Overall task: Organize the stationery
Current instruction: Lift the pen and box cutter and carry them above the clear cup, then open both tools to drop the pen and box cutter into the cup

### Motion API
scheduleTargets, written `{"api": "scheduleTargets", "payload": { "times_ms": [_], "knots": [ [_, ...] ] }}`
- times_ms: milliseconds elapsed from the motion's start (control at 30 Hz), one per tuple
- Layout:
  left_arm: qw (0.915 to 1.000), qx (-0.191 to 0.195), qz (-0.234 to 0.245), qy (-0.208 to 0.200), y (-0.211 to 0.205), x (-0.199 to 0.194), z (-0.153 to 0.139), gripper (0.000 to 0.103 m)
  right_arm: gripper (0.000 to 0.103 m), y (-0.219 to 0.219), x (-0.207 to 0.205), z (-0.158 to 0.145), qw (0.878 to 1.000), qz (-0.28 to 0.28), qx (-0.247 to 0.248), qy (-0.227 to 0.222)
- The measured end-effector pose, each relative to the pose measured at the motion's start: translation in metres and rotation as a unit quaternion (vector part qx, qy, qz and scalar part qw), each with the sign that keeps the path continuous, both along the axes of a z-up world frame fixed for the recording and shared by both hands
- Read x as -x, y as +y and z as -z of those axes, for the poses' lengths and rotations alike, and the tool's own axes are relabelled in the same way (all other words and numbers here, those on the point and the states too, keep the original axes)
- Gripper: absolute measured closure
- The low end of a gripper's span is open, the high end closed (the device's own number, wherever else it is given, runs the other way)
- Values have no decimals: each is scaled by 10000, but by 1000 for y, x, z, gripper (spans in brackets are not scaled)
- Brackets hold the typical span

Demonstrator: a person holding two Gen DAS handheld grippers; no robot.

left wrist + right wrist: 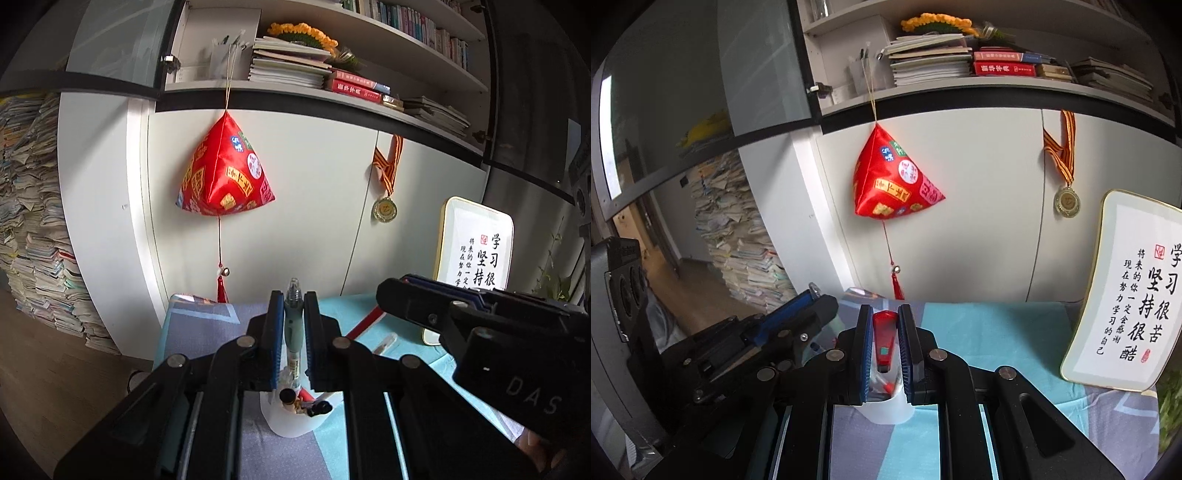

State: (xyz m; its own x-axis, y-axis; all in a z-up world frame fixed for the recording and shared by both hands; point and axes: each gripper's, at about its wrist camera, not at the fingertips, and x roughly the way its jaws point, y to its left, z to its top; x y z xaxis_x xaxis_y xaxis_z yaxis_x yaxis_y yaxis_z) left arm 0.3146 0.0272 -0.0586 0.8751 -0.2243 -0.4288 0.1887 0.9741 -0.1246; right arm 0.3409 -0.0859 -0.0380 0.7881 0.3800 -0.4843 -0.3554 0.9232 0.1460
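My left gripper [293, 301] is shut on a teal pen [293, 325] held upright, its clear tip pointing up. Below it stands a white pen cup [291, 421] with a few pens and small figures inside. My right gripper [884, 314] is shut on a red pen-like item [885, 339] with a small green label, directly above the same white cup [886, 410]. The right gripper also shows in the left wrist view [391, 291], to the right. The left gripper shows in the right wrist view [820, 299], to the left.
A desk with a blue-grey and teal mat [990, 339]. A calligraphy plaque [1126, 295] leans at the right. A red pyramid ornament [890, 184] and a medal [1066, 201] hang on the white cabinet. A red pencil [364, 323] and a clear item [384, 343] lie on the mat.
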Motion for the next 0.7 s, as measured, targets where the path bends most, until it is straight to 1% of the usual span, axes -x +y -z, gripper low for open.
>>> {"api": "scheduleTargets", "payload": {
  "times_ms": [100,167,267,433,533,567,633,700],
  "knots": [
    [9999,-8,-6,115,0,-4,12,94,88,3,-5,10,9999,-16,-11,105],
    [9999,-54,3,89,-1,-5,16,94,88,7,-6,15,9999,-25,71,93],
    [9997,-223,-16,43,-3,-4,16,94,88,13,-10,24,9998,-54,101,184],
    [9996,-270,-4,22,-2,-4,17,93,88,10,-16,29,9998,-26,-45,211],
    [9997,-223,11,28,-2,-5,16,93,88,8,-17,30,9995,-34,-162,255],
    [9997,-235,14,4,-2,-4,15,91,88,5,-18,30,9993,-35,-261,283],
    [9996,-279,-23,-83,-3,0,12,75,88,1,-21,31,9984,-28,-423,371],
    [9993,-300,-104,-212,-2,4,9,56,88,-2,-22,30,9977,17,-534,409]
  ]
}}
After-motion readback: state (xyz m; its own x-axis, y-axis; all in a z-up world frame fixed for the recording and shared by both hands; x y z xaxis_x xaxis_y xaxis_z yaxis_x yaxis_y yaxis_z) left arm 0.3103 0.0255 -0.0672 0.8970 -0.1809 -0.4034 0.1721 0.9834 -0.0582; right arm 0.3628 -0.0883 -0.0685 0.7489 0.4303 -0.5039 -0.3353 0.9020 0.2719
